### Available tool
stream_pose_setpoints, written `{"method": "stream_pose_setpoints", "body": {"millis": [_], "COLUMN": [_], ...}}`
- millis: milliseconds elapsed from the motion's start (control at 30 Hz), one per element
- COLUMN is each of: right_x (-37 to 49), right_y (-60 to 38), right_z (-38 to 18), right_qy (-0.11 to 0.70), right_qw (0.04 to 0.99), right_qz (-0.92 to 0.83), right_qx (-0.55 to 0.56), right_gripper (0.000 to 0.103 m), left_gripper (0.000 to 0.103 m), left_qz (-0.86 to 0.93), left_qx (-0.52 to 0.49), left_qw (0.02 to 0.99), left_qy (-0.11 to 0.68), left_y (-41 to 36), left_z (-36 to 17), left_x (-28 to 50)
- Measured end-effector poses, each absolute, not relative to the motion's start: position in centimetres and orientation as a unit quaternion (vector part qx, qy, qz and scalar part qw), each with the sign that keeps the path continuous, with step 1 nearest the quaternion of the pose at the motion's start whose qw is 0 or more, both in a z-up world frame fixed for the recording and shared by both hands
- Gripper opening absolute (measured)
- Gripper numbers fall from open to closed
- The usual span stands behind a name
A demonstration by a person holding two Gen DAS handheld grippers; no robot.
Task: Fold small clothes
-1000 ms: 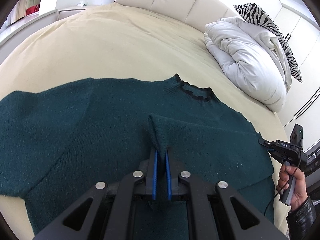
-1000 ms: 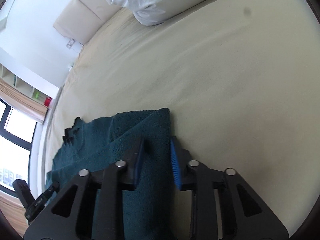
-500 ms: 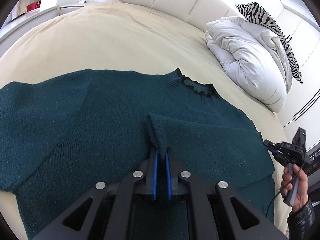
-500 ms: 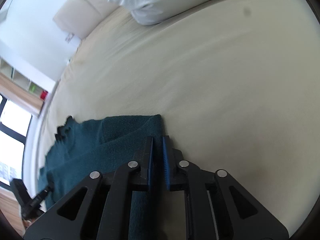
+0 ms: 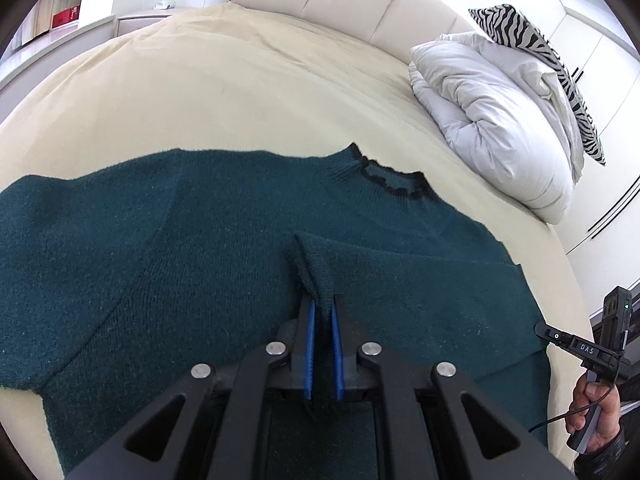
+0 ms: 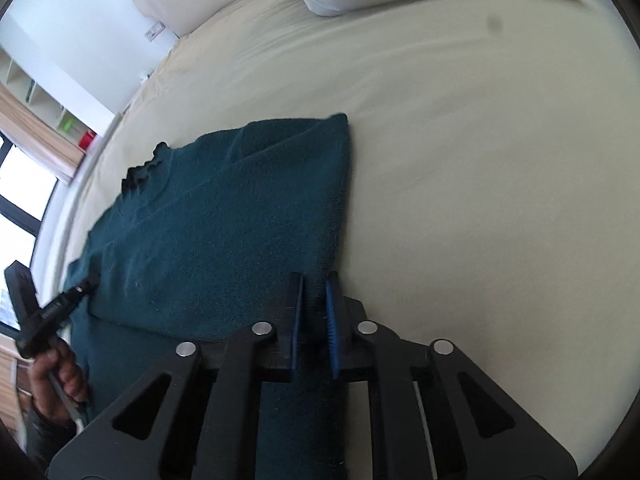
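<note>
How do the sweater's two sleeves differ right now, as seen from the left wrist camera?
The folded sleeve lies across the body of the green sweater, its cuff pinched in the left gripper; the other sleeve lies spread out flat on the bed. The folded sleeve shows a raised edge; the other sleeve lies smooth. Both are the same dark green knit.

One dark green sweater (image 5: 208,248) lies on one bed (image 5: 240,92). There are two grippers, the left gripper (image 5: 321,308) and the right gripper (image 6: 314,292), one white duvet (image 5: 492,120) and one zebra-striped pillow (image 5: 532,48) at upper right.
</note>
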State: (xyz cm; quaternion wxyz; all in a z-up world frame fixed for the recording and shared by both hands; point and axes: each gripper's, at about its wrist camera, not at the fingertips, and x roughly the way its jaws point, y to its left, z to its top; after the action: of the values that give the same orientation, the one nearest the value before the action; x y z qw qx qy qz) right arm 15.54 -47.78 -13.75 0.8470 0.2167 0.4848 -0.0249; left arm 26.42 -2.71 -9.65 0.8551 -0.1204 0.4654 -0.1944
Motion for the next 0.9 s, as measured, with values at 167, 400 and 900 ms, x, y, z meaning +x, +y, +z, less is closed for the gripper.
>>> {"method": "stream_pose_setpoints", "body": {"millis": [167, 400, 900], "right_x": [14.9, 14.8, 17.3], "right_y": [-48.1, -50.0, -45.1], "right_z": [-11.6, -15.0, -12.8], "right_qy": [0.466, 0.470, 0.467], "right_qw": [0.859, 0.840, 0.853], "right_qz": [-0.026, -0.017, 0.011], "right_qx": [0.212, 0.270, 0.233], "right_gripper": [0.007, 0.007, 0.028], "left_gripper": [0.009, 0.012, 0.044], "left_qz": [-0.190, -0.208, -0.182], "left_qx": [-0.106, -0.144, -0.112], "left_qw": [0.855, 0.842, 0.866], "left_qy": [0.471, 0.476, 0.452], "left_y": [-3.2, -2.0, -2.0], "left_z": [-10.5, -11.4, -10.7], "left_x": [26.6, 27.1, 26.6]}}
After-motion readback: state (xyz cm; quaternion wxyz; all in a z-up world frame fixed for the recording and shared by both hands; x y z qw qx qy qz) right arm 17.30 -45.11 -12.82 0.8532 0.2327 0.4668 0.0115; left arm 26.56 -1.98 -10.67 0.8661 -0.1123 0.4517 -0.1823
